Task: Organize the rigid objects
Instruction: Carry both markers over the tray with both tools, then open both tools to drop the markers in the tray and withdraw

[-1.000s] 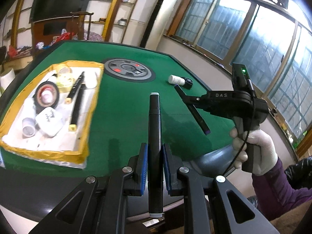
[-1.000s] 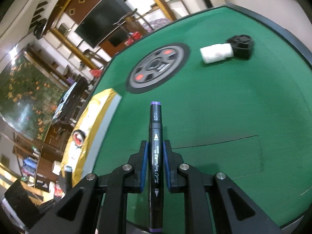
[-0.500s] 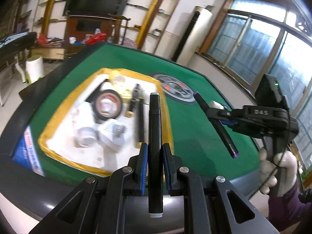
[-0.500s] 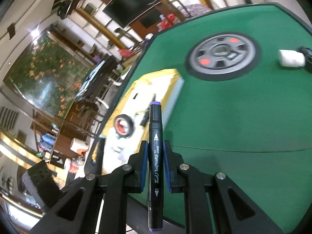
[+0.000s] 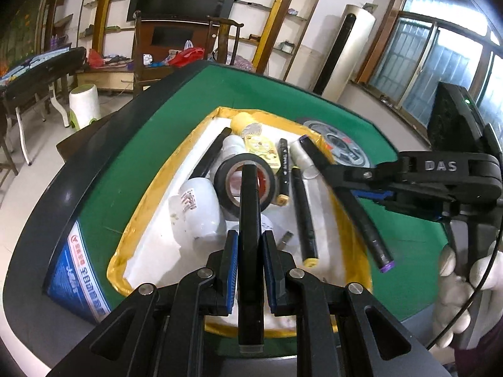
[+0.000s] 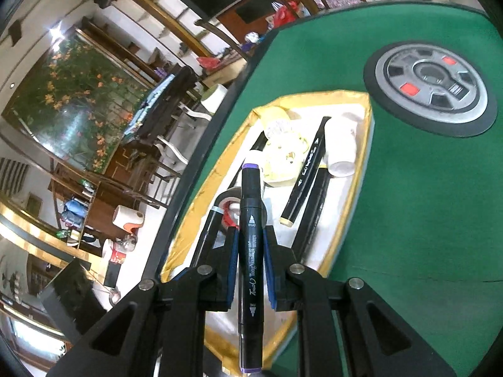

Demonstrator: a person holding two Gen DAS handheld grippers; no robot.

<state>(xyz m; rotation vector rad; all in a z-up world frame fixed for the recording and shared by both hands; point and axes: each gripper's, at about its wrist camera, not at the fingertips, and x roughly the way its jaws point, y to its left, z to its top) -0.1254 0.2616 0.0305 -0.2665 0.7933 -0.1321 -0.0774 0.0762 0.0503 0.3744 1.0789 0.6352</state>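
Left claw (image 5: 248, 248): clenched on a black pen (image 5: 250, 220), which runs lengthwise between the blue pads and sticks out at both ends; held over the tray.
Right claw (image 6: 250, 251): clenched on a black marker with purple end caps (image 6: 250, 245), white lettering on its barrel; also over the tray. In the left wrist view this claw (image 5: 355, 182) comes in from the right with the marker (image 5: 349, 201) slanting down over the tray's right rim.
Hand: a white-gloved hand (image 5: 462, 286) grips the right claw's handle at the right edge of the left wrist view.
Tray (image 5: 125, 245): white inside with a yellow-gold rim, lying on the green desk (image 5: 107, 169) near its left edge.
Tray contents: a roll of black tape (image 5: 229, 188) near the middle; a white bottle (image 5: 198, 207) lying just left of the tape; two black markers with yellow ends (image 5: 284, 169) (image 5: 303, 220) lying side by side right of the tape; a yellowish round container (image 5: 259, 147) toward the far end; a clear tube (image 5: 301, 157) near the far right corner; a long black stick (image 5: 209, 154) along the left side.
Desk centre: a round grey and black panel with red buttons (image 6: 430, 88), just beyond the tray's far right corner.
Desk front-left corner: a blue and white printed sheet (image 5: 75, 279) lies under the tray's near left corner.
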